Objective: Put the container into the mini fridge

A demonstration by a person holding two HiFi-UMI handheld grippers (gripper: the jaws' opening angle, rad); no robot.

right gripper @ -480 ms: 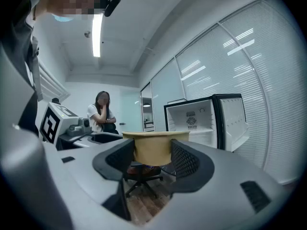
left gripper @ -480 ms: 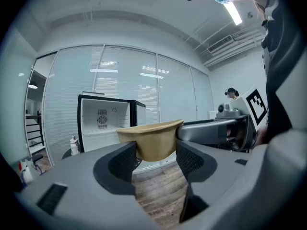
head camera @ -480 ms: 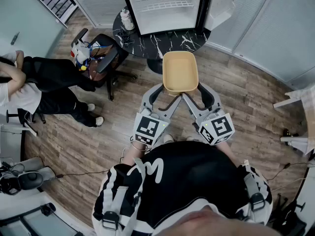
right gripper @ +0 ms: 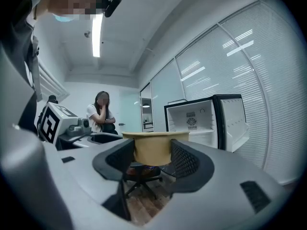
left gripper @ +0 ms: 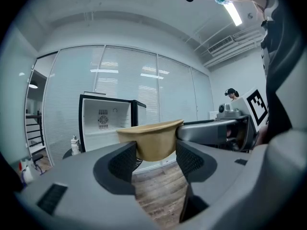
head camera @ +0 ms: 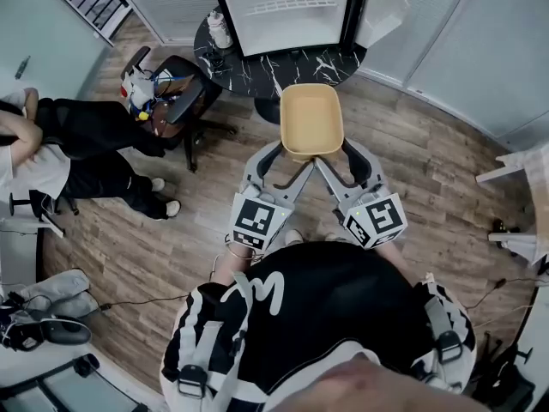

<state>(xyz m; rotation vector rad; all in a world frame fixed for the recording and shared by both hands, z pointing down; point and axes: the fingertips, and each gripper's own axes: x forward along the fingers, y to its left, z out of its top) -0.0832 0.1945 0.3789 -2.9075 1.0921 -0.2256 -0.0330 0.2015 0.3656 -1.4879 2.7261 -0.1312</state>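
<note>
The left gripper (head camera: 286, 159) and the right gripper (head camera: 344, 157) each grasp the near end of the tan container (head camera: 312, 118). It is held aloft, with the open mini fridge (head camera: 283, 11) beyond at twelve o'clock.

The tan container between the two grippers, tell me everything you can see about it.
The container is a tan, rounded-rectangular tub with a flared rim, matte like moulded fibre or plastic, open-topped and empty. It hangs level above the wooden floor, just short of the black table bearing the open mini fridge. The left gripper and right gripper each clamp its near end; nothing else touches it.
</note>
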